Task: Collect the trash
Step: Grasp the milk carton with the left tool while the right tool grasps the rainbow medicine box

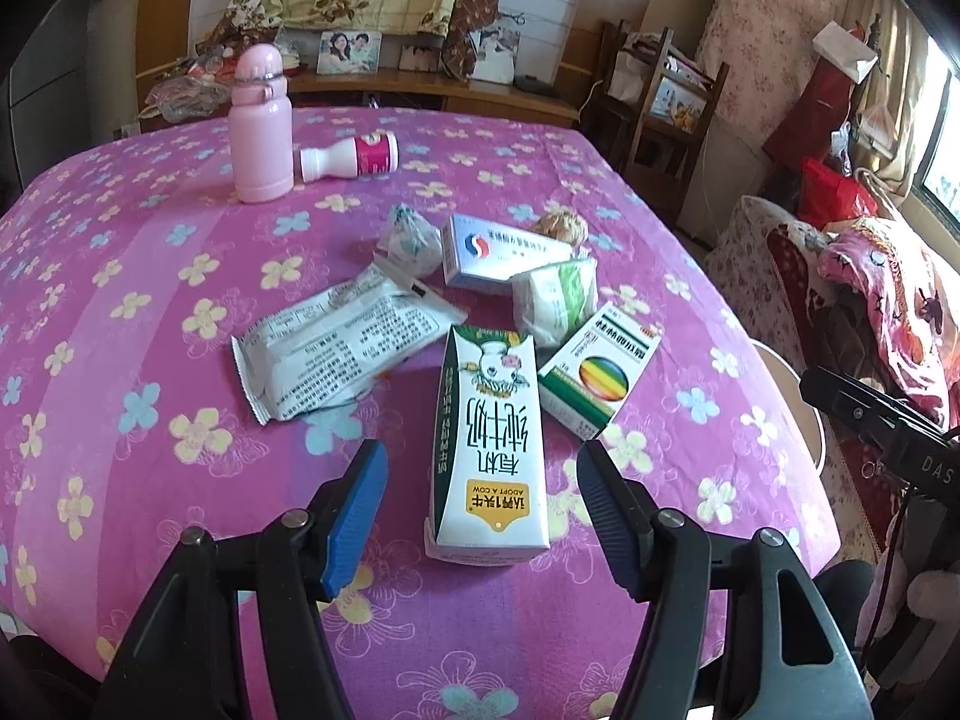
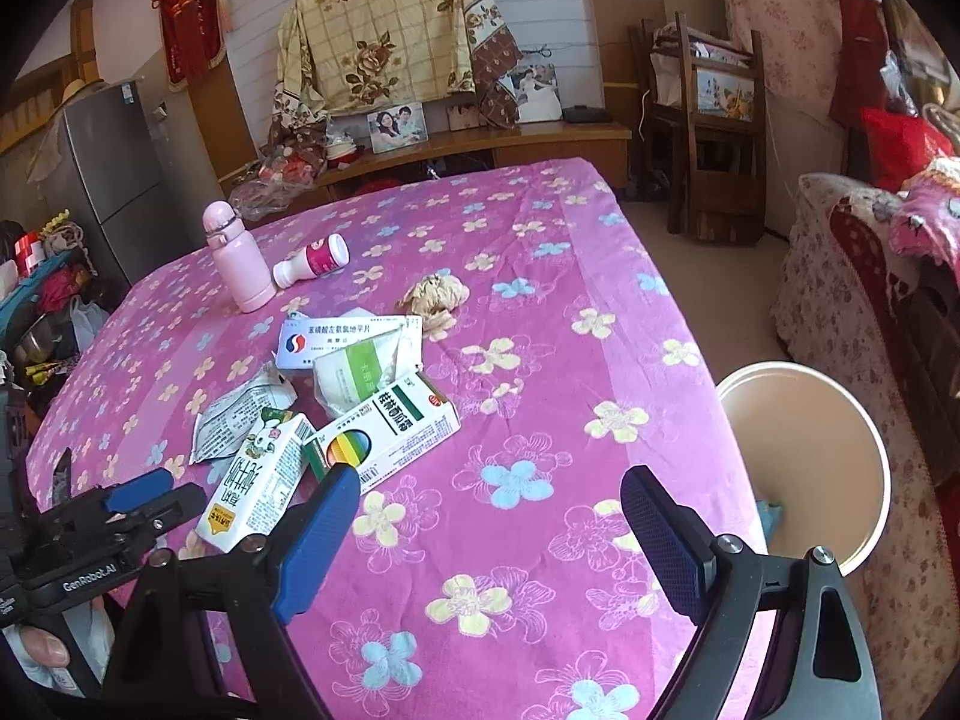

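- Lying flat on the pink flower-print cloth of the counter (image 1: pixel 150 276), a white and green milk carton with a cow picture (image 1: pixel 489 438) sits between the blue pads of the left tool (image 1: pixel 483 504), whose jaws stand apart and clear of its sides
- A green and white medicine box with a rainbow oval (image 1: pixel 594 372) lies just beside the carton; a crumpled white printed wrapper (image 1: pixel 336 342) lies on its other side
- Farther back stand a white and blue medicine box (image 1: pixel 498 252), a pale pink flask (image 1: pixel 261 126) and a tipped white bottle with a pink label (image 1: pixel 354 157)
- The right tool (image 2: pixel 492 534) hangs wide apart and empty over bare cloth
- A round cream bin (image 2: pixel 804 456) sits below the counter edge
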The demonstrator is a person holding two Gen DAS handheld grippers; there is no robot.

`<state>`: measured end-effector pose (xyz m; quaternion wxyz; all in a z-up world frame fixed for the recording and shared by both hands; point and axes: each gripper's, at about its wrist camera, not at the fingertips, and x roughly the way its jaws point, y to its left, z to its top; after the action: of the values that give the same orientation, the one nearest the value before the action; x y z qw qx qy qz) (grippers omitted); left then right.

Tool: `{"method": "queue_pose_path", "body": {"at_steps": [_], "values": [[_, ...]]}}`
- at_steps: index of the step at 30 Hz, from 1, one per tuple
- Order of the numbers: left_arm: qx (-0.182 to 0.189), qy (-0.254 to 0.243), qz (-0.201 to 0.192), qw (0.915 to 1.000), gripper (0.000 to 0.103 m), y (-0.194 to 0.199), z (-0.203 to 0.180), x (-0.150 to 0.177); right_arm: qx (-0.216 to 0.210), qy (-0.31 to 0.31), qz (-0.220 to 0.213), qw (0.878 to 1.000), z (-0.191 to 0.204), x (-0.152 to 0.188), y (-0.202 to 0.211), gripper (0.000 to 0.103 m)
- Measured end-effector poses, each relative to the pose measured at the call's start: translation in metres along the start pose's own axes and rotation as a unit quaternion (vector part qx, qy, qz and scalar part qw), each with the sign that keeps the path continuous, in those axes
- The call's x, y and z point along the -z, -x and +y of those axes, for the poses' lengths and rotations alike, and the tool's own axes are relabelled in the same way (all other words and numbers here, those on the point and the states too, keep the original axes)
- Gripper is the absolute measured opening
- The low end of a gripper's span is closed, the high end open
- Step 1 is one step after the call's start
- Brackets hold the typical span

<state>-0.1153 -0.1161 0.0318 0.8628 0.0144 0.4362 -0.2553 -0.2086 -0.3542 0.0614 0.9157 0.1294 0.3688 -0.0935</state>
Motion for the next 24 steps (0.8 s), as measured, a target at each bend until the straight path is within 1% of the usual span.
{"method": "queue_pose_path", "body": {"at_steps": [2, 6, 11, 12, 13, 17, 20, 24], "values": [[-0.003, -0.004, 0.008, 1.0, 0.067, -0.007, -0.001, 0.0, -0.009, -0.004, 0.008, 1.0, -0.001, 0.001, -0.006, 0.091], [-0.008, -0.008, 0.026, 0.9996, 0.067, -0.026, -0.004, 0.0, -0.045, -0.01, 0.029, 0.998, 0.003, 0.003, -0.022, 0.091], [-0.017, -0.016, 0.046, 0.9986, 0.067, -0.053, -0.007, -0.005, -0.059, -0.013, 0.053, 0.997, 0.012, 0.003, -0.045, 0.091], [-0.017, -0.017, 0.053, 0.9983, 0.057, -0.057, -0.006, -0.006, -0.063, -0.012, 0.057, 0.996, 0.014, 0.003, -0.048, 0.091], [-0.016, -0.018, 0.062, 0.9978, 0.053, -0.062, -0.005, -0.006, -0.065, -0.012, 0.06, 0.996, 0.016, 0.002, -0.052, 0.091], [-0.011, -0.015, 0.05, 0.9986, 0.053, -0.054, 0.003, -0.007, -0.069, -0.004, 0.071, 0.995, 0.03, -0.003, -0.068, 0.091], [-0.011, -0.012, 0.043, 0.999, 0.053, -0.043, 0.013, -0.006, -0.047, -0.004, 0.073, 0.996, 0.043, -0.012, -0.085, 0.091], [-0.021, -0.013, 0.035, 0.9991, 0.053, -0.033, 0.023, -0.006, -0.037, -0.025, 0.09, 0.995, 0.058, -0.024, -0.115, 0.091]]}}
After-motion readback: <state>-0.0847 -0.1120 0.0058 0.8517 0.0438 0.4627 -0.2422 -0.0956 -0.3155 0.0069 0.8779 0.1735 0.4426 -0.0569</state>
